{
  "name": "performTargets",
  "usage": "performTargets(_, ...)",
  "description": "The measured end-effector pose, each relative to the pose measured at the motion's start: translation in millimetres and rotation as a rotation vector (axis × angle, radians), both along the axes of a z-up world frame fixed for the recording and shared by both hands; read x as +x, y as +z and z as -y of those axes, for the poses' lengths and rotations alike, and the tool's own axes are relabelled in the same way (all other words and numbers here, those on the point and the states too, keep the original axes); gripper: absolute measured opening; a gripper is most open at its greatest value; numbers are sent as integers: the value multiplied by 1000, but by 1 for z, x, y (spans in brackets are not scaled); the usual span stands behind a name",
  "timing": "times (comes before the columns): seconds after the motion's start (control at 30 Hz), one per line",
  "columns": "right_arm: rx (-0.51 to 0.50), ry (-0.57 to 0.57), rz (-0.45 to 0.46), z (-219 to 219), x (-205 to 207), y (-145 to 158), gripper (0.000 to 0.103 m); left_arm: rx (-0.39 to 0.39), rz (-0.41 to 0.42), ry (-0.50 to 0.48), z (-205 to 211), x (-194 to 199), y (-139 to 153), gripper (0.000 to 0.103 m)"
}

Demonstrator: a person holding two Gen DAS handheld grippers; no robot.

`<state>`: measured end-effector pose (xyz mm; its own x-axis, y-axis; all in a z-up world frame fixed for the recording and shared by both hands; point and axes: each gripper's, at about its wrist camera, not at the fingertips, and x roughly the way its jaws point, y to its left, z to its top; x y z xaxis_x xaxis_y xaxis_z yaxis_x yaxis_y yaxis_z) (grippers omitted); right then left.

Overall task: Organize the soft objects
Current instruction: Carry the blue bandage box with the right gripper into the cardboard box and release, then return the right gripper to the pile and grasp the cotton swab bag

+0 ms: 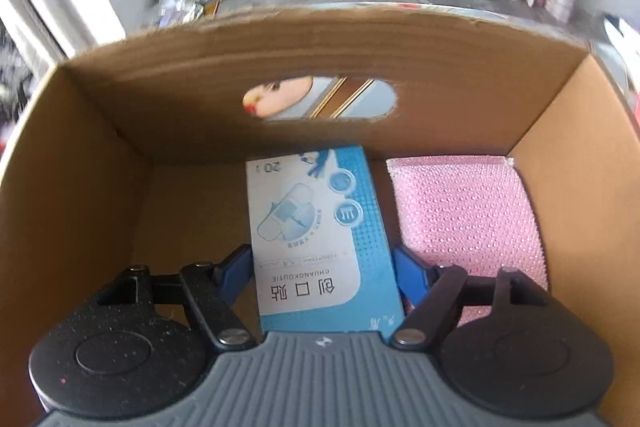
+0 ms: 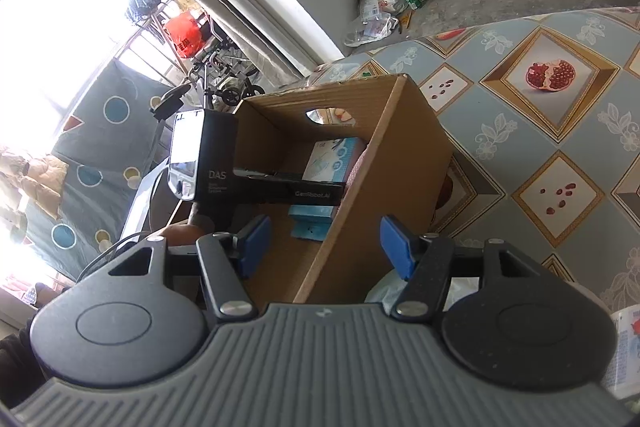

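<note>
From the left wrist camera, the left gripper [image 1: 322,269] reaches down into the cardboard box [image 1: 80,195]. A blue-and-white plaster packet [image 1: 320,227] lies between its jaws, which stand spread; whether the pads touch its long edges I cannot tell. It looks light, thin and fairly stiff, a card carton that would likely crush under a hard squeeze, so the long edges near its middle seem the sensible hold. Just beyond the right-hand jaw lies one pink bubble-wrap pouch [image 1: 468,215], soft, light, probably slippery. Count here: one packet, one pouch, one box.

From the right wrist camera, the right gripper [image 2: 320,247] hangs with jaws spread over the box's [image 2: 400,163] near wall, pinching nothing. Ahead of the jaws, the other gripper's black body crosses the box, the packet [image 2: 332,159] beneath it. The box rests on a patterned bed cover [image 2: 560,147].
</note>
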<state>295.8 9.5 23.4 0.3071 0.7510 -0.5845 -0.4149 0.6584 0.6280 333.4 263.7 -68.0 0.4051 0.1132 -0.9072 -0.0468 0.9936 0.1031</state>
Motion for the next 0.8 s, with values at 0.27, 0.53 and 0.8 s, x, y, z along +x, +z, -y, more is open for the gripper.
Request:
performTargets(0.27, 1, -27, 0, 17, -10, 3, 64, -2, 36, 24, 2, -5, 20, 83)
performTargets(0.53, 37, -101, 55, 60, -40, 21, 64, -74, 153, 65, 17, -26, 78, 83)
performTargets(0.8, -24, -271, 170, 152, -66, 44, 65, -202, 275, -135, 104, -60, 142, 83)
